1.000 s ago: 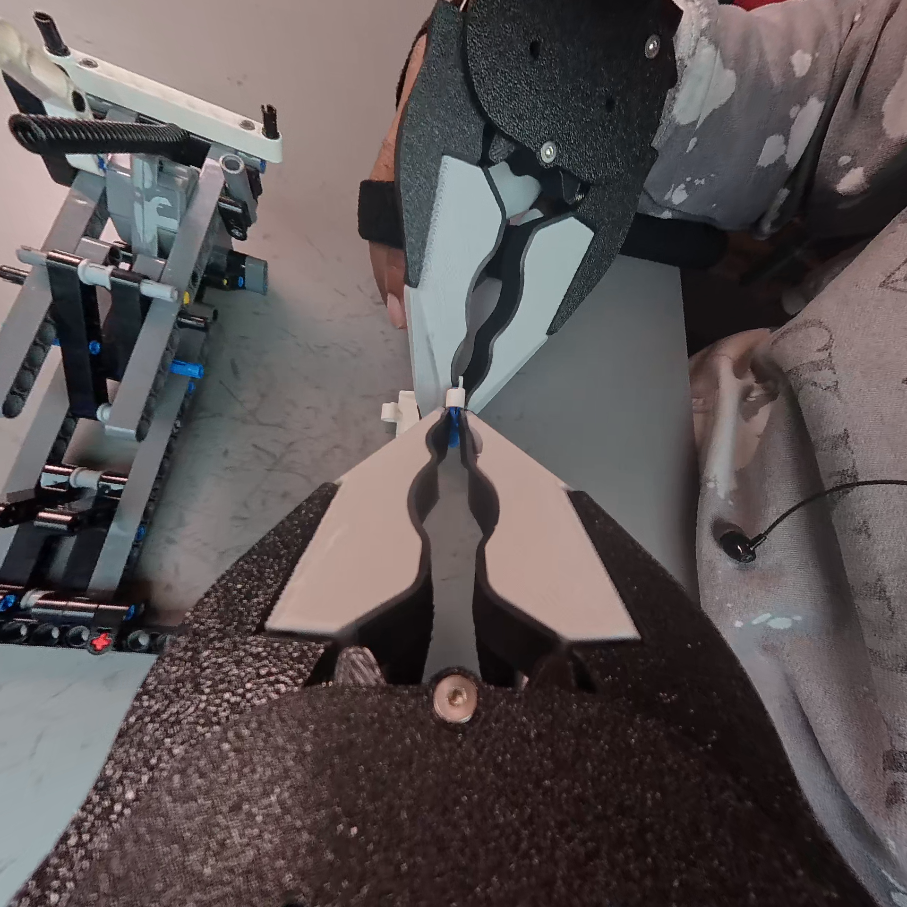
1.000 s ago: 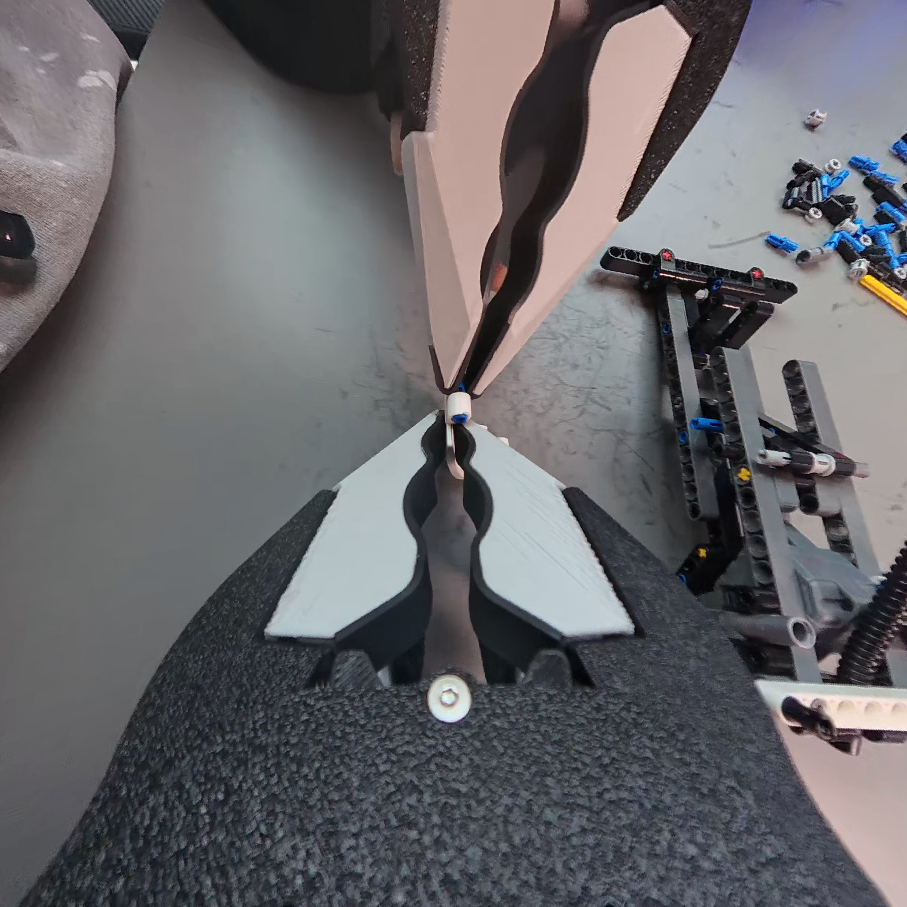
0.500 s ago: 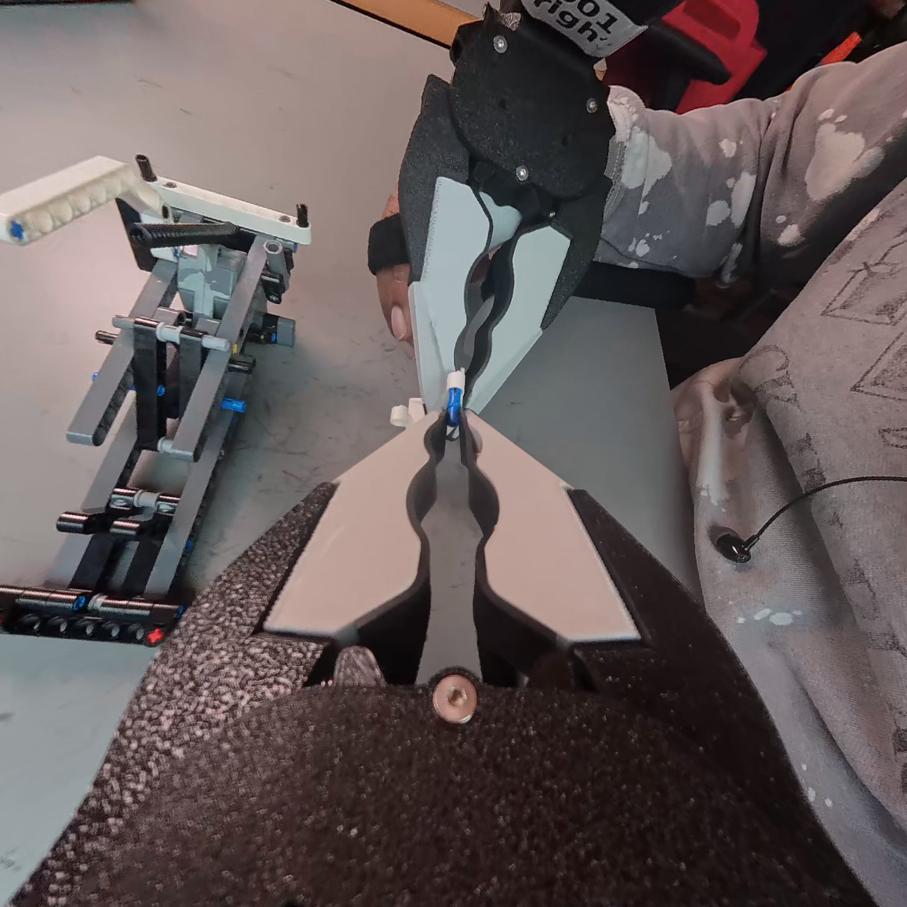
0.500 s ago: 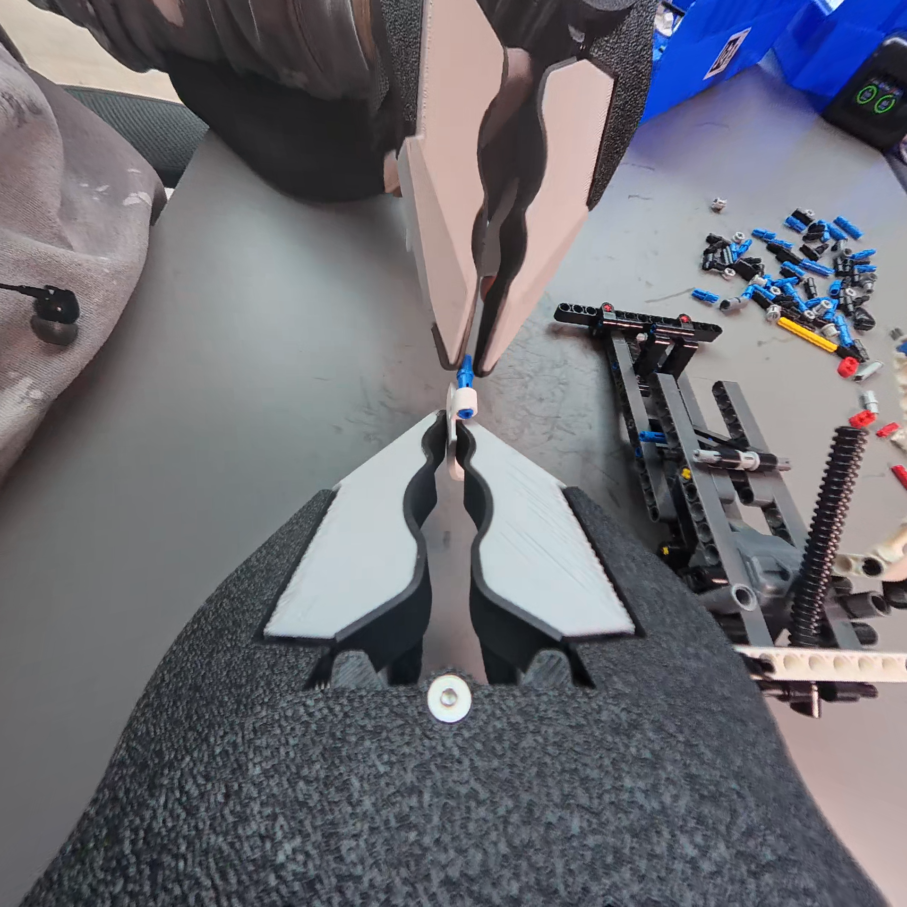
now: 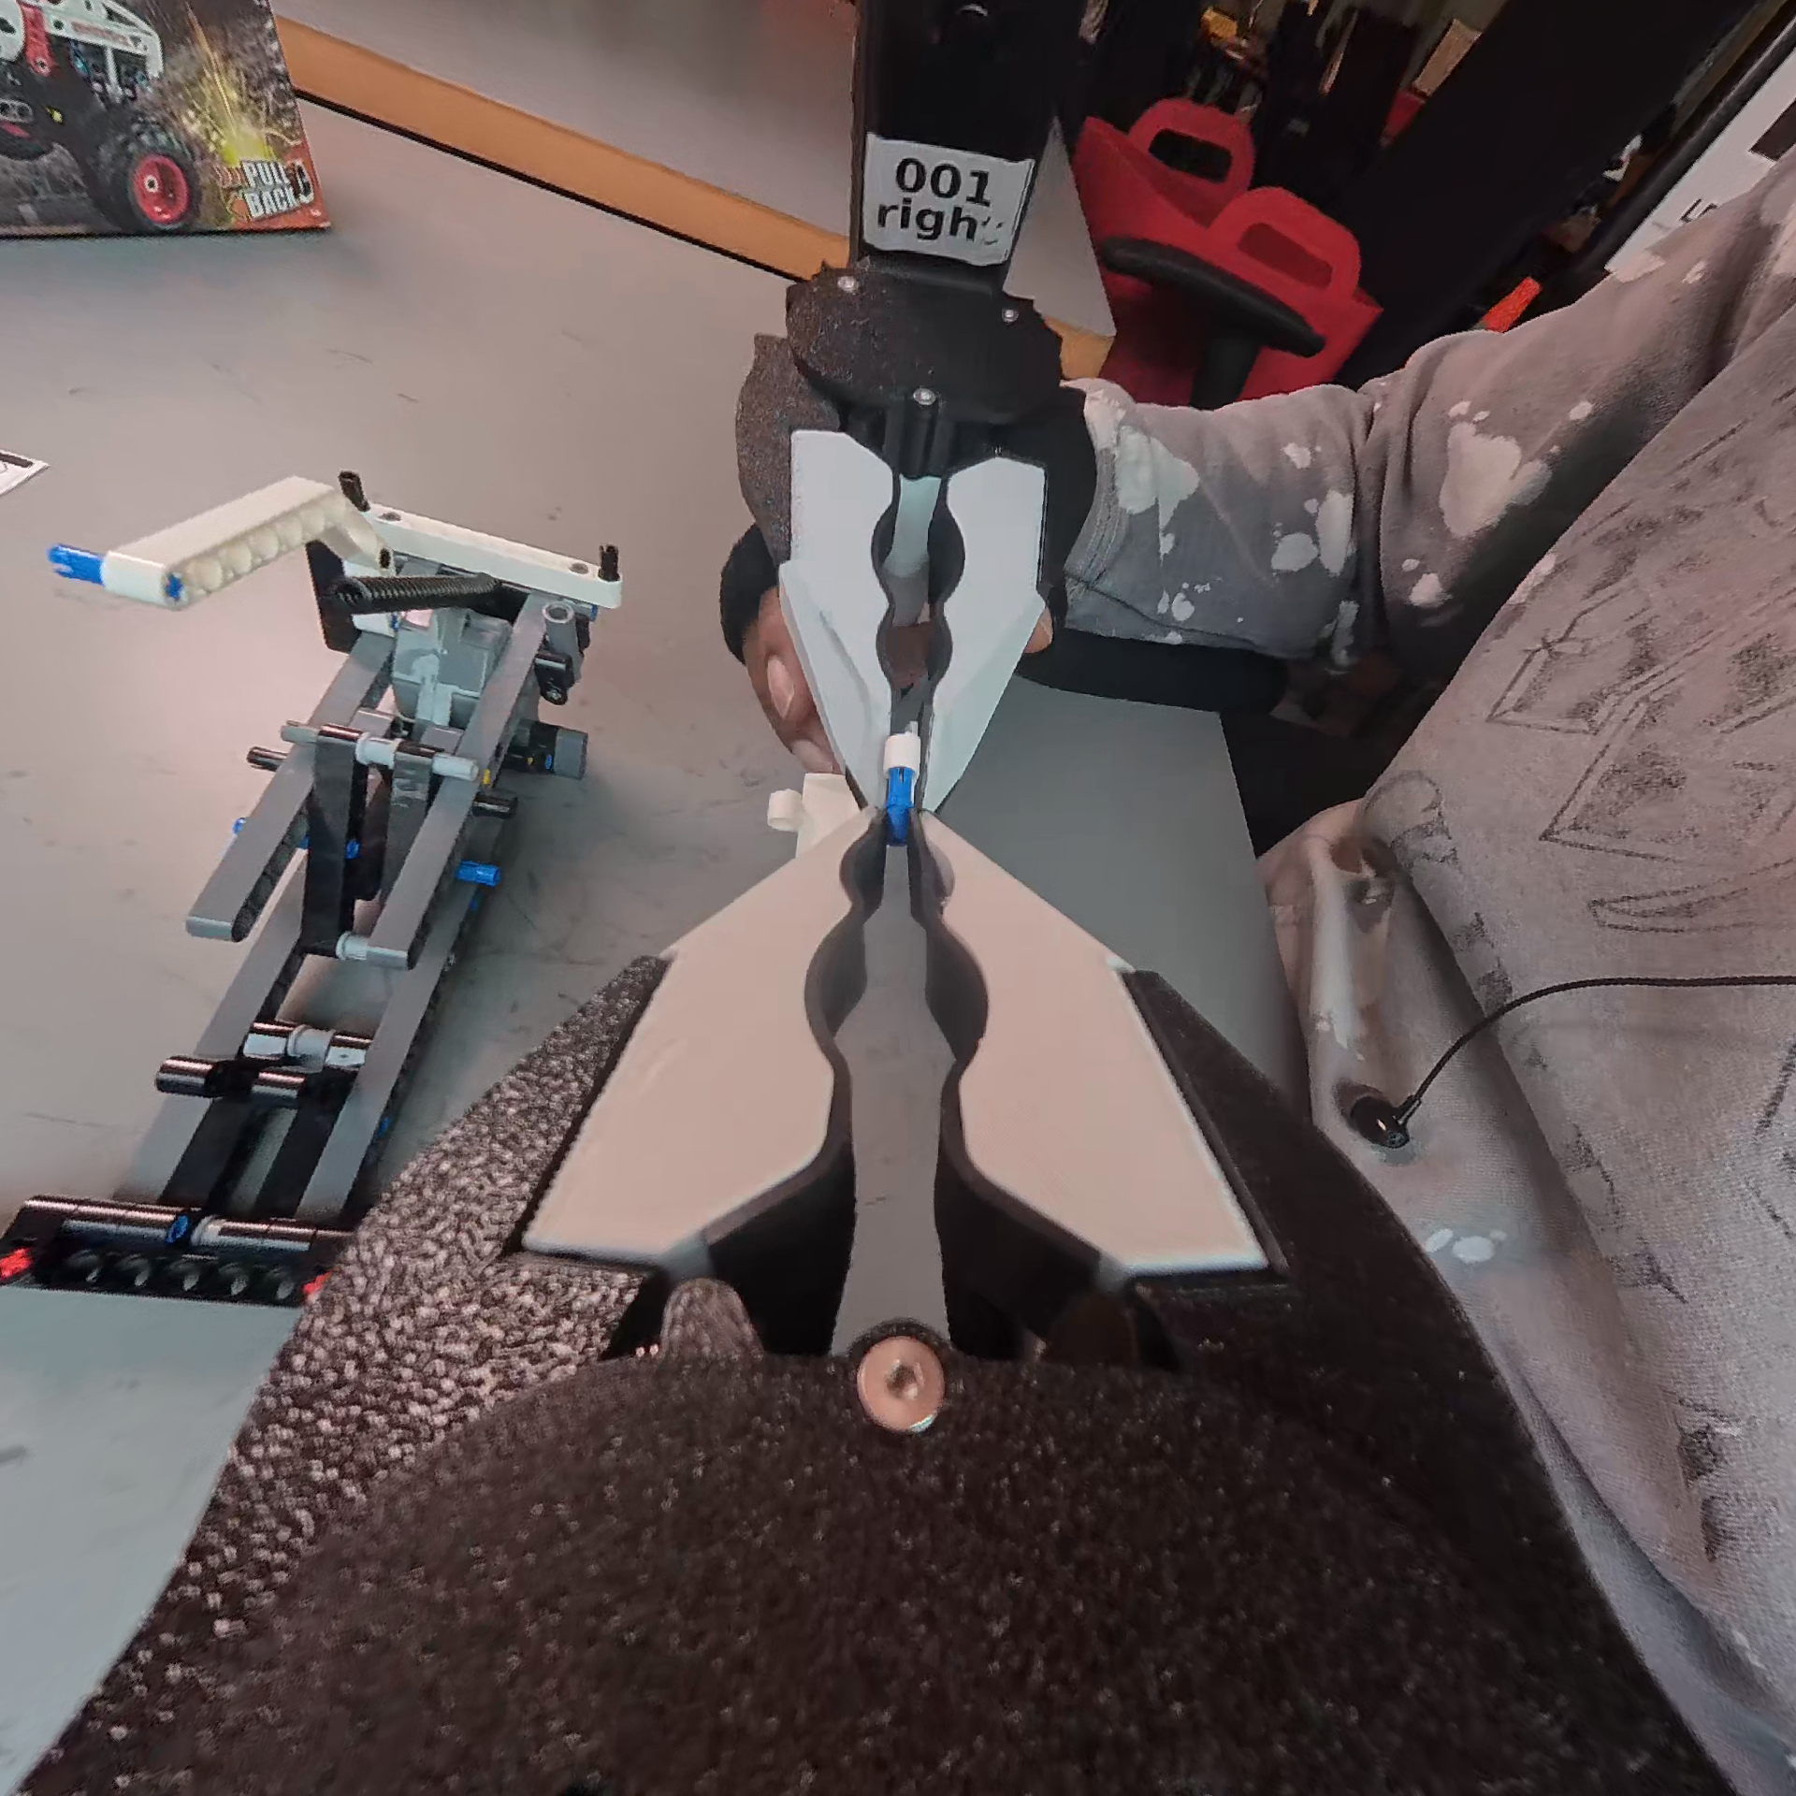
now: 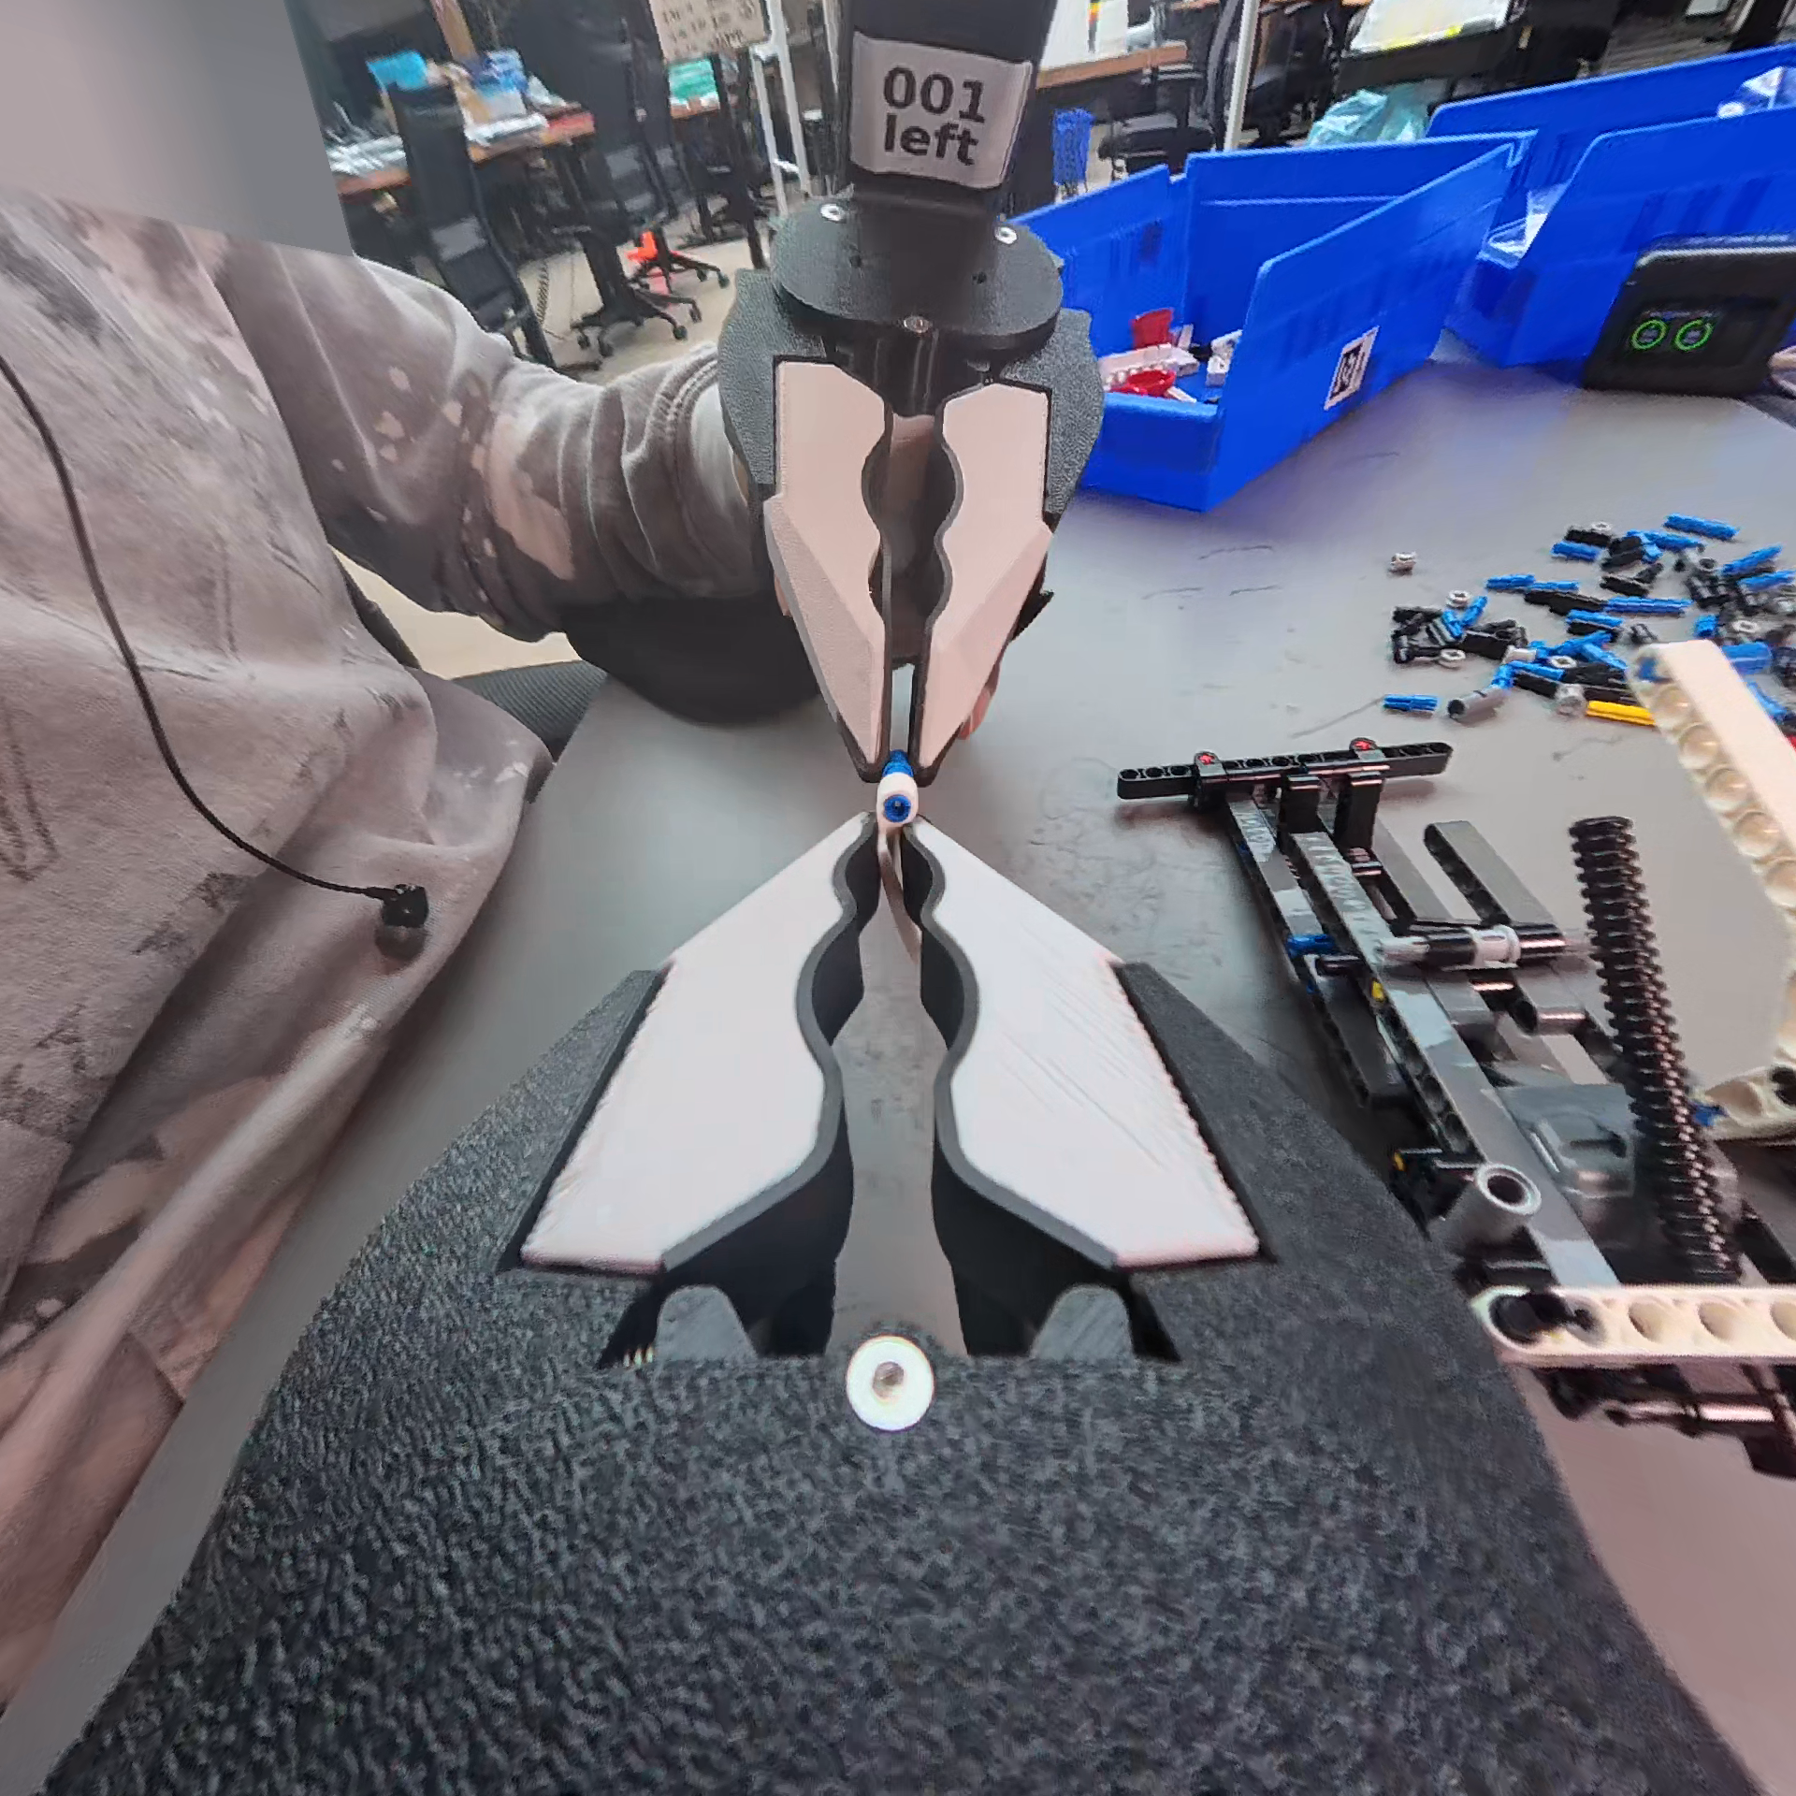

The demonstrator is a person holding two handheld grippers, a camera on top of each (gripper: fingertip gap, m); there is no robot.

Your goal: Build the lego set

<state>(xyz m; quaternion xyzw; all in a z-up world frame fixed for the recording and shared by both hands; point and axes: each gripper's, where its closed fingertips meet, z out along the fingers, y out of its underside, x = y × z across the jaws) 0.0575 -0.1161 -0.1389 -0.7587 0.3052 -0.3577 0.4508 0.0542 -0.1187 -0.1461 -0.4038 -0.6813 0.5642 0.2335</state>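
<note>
My left gripper (image 5: 899, 838) is shut on a small blue pin (image 5: 898, 795). My right gripper (image 6: 889, 844) is shut on a small white connector piece (image 6: 882, 814). The two grippers meet tip to tip above the grey table. The pin sits in the white piece's hole, and its blue end shows through it. In the left wrist view the right gripper (image 5: 906, 773) comes from above with the white piece (image 5: 902, 750). In the right wrist view the left gripper (image 6: 899, 765) comes from above. The partly built grey and black chassis (image 5: 369, 875) lies on the table to the side (image 6: 1458, 982).
A pile of loose blue and black pins (image 6: 1604, 622) lies beyond the chassis. Blue bins (image 6: 1263, 292) and a black device (image 6: 1701, 330) stand at the back. The set's box (image 5: 146, 117) is at the far left. A small white part (image 5: 807, 807) lies on the table under the grippers.
Both grippers have risen and tilted more level, so more of the room shows. They stay tip to tip with the pin and white piece between them.
</note>
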